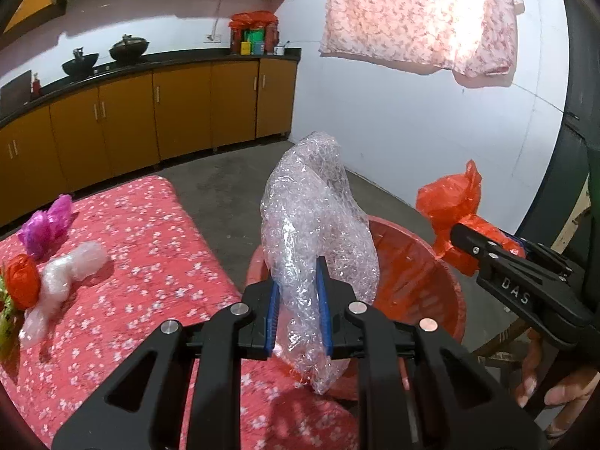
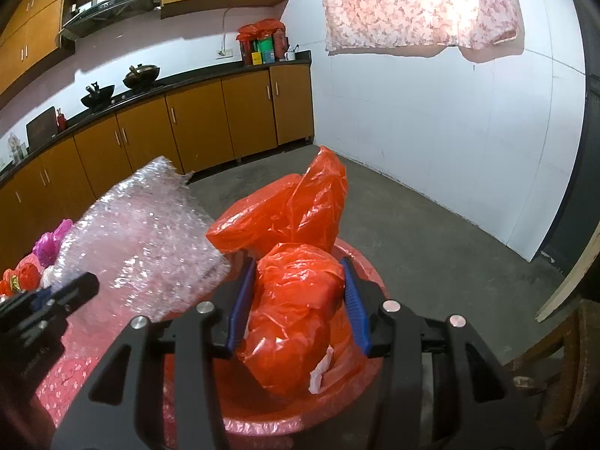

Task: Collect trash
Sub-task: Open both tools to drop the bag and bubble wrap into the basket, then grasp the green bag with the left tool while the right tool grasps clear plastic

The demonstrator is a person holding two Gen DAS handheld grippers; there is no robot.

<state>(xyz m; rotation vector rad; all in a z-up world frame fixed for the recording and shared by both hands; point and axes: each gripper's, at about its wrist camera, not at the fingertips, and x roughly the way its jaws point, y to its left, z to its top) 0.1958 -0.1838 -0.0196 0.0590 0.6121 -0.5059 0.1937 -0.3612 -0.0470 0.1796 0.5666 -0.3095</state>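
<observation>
Two pieces of trash are in hand at once, and neither has been let go yet. Nearest in the left wrist view, the left gripper (image 1: 296, 300) has its blue pads pressed in on a crumpled sheet of bubble wrap (image 1: 315, 217), which stands up between them and hangs partly over the red basin (image 1: 446, 281) beside the table. In the right wrist view, the right gripper (image 2: 296, 300) is closed around a bunched orange plastic bag (image 2: 292, 292), held directly above the same basin (image 2: 360, 258). The basin's inside looks empty from here, though both loads hide much of its floor, so that is not certain.

Further off, on the red flowered tablecloth (image 1: 150, 247), several pieces wait: a clear plastic bag (image 1: 63, 273), an orange wad (image 1: 20, 281) touching it, and a purple bag (image 1: 47, 221) just behind. Something green and yellow shows at the left edge, too cut off to name.

By this reckoning the job is at an early to middle stage: two items are about to be dropped, and at least three more trips to the table remain.
</observation>
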